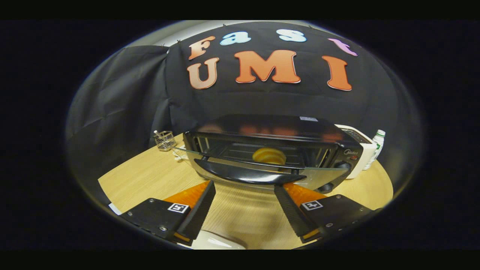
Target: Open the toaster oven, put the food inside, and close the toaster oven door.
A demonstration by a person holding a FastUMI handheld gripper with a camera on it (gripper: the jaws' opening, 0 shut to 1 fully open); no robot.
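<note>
Spread empty fingers [244,187] just below the toaster oven [270,150] door handle [249,173].

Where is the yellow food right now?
The yellow food sits on the rack inside the toaster oven, behind its half-open door, beyond the open claw.

My tool [244,195] hides part of a white dish [217,242] below its fingers, so I cannot say what the dish holds. The toaster oven [270,153] hides most of the white appliance [362,150] behind it. The oven's door handle [249,174] crosses the lower part of the yellow food [269,155] on the rack, and I cannot tell what kind of food it is. The wire holder [165,140] at the table's [150,176] far side is too small for me to make out its contents. The bottle's [377,144] label is unreadable.
</note>
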